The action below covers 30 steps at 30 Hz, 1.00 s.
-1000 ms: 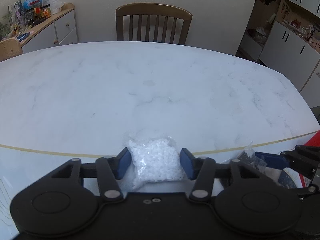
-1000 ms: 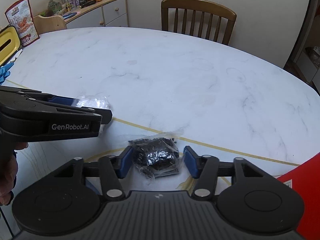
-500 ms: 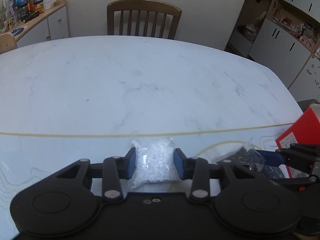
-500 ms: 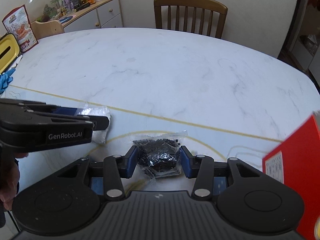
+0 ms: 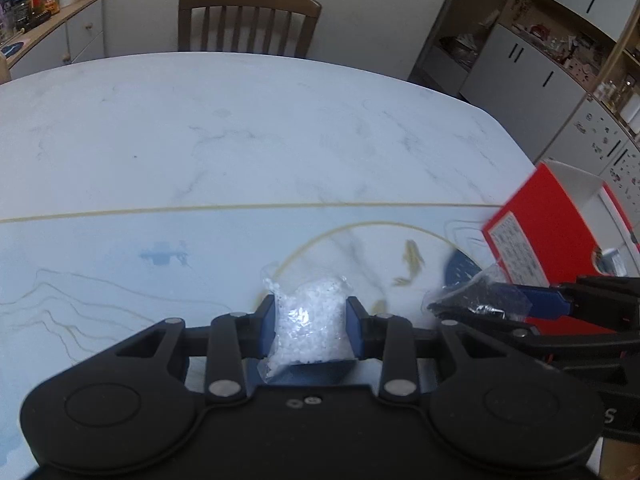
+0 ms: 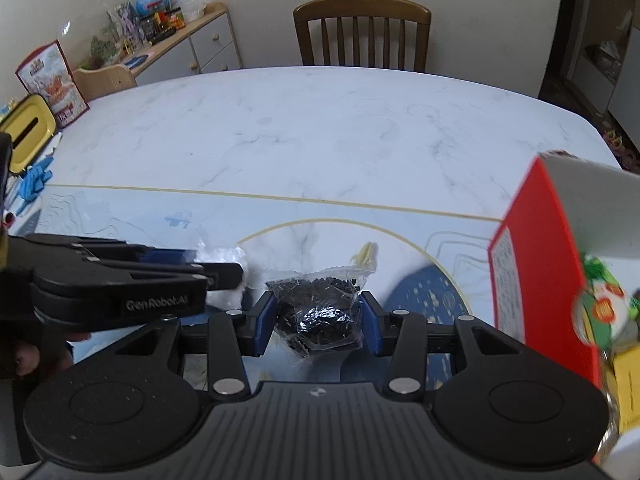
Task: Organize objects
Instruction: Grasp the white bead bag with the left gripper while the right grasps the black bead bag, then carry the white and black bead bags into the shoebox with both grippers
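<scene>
Two grippers each hold a small clear bag above the marble-patterned surface (image 5: 280, 128). In the left wrist view, the left gripper (image 5: 310, 330) sits low in the centre of the frame, its blue-padded fingers (image 5: 267, 330) pressed against both sides of a bag of white beads (image 5: 308, 330), which stands upright between them. At the lower right of that frame the right gripper (image 5: 516, 304) reaches in from the edge, with a bag of black bits (image 5: 472, 304) caught at its tip.

In the right wrist view, the right gripper's fingers (image 6: 264, 326) are narrowed onto the black bag at lower centre, touching it on either side. The left gripper comes in from the left edge of this frame, just beside the right one, the white bag showing at its tip. Part of a hand (image 6: 24, 360) shows at the lower left.

A red box (image 6: 548, 272) stands tilted at the right edge of both frames, near the right gripper. A wooden chair (image 6: 362, 32) stands at the surface's far side, top centre. A sideboard (image 6: 188, 48) crowded with small things fills the upper left, and a yellow container (image 6: 28, 136) lies at the left edge.
</scene>
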{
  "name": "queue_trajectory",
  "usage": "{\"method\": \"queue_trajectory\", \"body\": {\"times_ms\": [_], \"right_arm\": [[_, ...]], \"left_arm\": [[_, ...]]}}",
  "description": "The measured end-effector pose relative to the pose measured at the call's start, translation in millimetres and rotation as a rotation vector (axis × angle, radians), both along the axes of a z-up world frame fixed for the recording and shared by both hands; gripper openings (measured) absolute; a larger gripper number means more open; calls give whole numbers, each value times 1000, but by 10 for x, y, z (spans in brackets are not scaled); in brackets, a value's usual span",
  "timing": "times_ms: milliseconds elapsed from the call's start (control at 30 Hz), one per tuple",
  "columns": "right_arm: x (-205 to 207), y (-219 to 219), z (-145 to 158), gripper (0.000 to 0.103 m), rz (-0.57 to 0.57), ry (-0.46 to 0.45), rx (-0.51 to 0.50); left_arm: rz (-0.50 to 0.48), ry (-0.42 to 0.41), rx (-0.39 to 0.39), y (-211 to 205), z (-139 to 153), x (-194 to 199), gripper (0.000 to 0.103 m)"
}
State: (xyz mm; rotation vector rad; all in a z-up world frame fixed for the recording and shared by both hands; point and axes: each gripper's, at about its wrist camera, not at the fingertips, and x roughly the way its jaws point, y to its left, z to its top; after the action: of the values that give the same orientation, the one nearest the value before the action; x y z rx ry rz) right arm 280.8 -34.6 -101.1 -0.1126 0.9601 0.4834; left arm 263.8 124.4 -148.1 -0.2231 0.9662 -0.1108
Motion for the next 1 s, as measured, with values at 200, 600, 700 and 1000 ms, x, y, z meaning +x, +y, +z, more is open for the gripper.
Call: {"method": "queue_trajectory", "body": {"times_ms": [200, 600, 700, 1000], "right_arm": [[-241, -212, 200, 44, -16, -13, 28], [-508, -743, 522, 44, -73, -35, 102], [-546, -904, 601, 44, -85, -43, 115], [-576, -1399, 776, 44, -117, -84, 127]], "left_arm": [[-37, -18, -23, -159, 196, -214, 33], [-92, -68, -16, -595, 632, -515, 33], [-100, -80, -13, -739, 711, -543, 33], [-117, -94, -19, -1184, 885, -560, 33]]}}
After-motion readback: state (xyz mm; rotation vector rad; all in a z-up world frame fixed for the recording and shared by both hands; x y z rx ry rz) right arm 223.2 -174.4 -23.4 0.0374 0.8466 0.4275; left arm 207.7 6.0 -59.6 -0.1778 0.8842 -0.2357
